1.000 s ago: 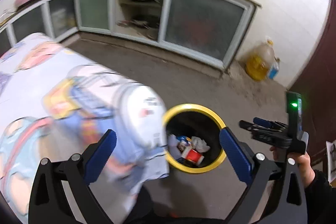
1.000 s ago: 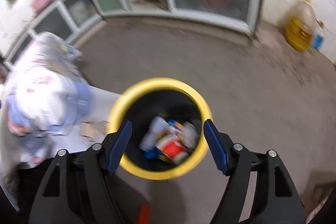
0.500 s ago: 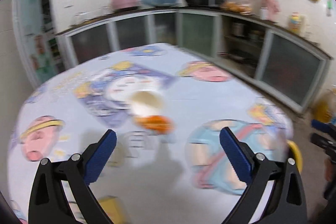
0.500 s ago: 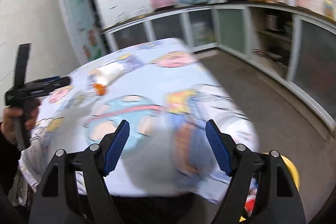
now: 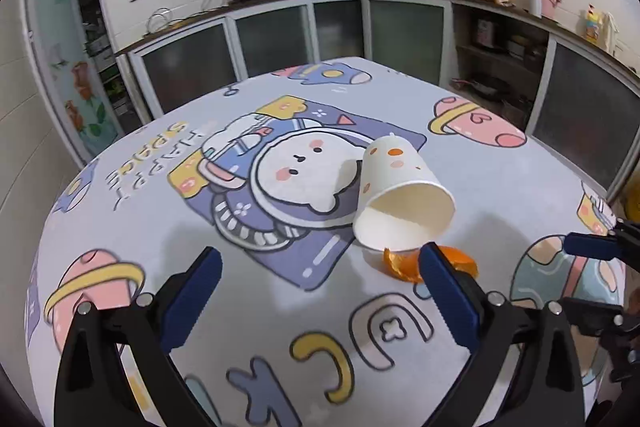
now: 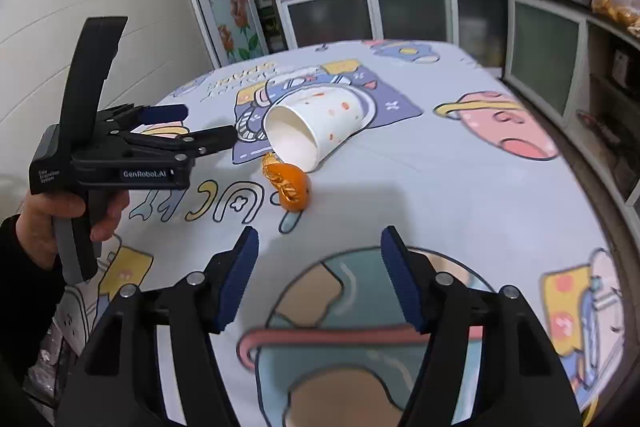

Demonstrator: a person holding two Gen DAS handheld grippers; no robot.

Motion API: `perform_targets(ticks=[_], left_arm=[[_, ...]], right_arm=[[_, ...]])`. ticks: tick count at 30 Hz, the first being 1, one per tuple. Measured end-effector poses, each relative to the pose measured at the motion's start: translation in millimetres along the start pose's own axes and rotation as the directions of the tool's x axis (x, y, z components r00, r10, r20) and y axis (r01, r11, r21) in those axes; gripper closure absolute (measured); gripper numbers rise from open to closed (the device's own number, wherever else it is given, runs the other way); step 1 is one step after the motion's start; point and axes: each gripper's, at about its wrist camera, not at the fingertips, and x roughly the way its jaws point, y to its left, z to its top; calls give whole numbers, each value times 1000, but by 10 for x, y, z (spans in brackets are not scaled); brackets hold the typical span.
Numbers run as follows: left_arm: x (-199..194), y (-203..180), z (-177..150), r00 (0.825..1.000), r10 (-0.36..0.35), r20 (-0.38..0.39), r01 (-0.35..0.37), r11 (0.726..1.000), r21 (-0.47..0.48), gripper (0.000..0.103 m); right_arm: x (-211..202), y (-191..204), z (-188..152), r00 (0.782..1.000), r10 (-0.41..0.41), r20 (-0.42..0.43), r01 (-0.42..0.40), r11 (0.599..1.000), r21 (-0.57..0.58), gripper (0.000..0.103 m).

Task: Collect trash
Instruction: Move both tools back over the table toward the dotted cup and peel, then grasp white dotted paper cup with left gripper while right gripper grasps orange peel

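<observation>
Paper cup [image 5: 400, 195] on side at table [image 5: 520, 187] centre, mouth toward near edge; orange peel [image 5: 404, 269] touching rim, nearer. Cup light, thin, likely crushes: pinch wall at rim. Peel soft, limp. Left gripper [image 5: 320, 293] released, empty. Right gripper [image 6: 320, 277] jaws just narrowing, nothing between.

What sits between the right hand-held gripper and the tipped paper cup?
The orange peel lies just before the paper cup; otherwise bare tablecloth ahead of the right hand-held gripper, per the right wrist view.
</observation>
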Motion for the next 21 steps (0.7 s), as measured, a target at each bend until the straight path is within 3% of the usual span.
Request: perform_targets(ticks=[7, 11, 21], left_arm=[[318, 54, 118, 999, -35, -30, 36, 999, 27, 8], [433, 76, 159, 996, -76, -41, 77, 996, 34, 8], [756, 40, 295, 994, -63, -86, 70, 994, 79, 8]], right_arm=[[385, -15, 91, 996, 47, -76, -45, 999, 16, 54], [505, -12, 138, 992, 78, -96, -76, 997, 23, 54], [731, -4, 262, 981, 136, -136, -132, 990, 42, 56]])
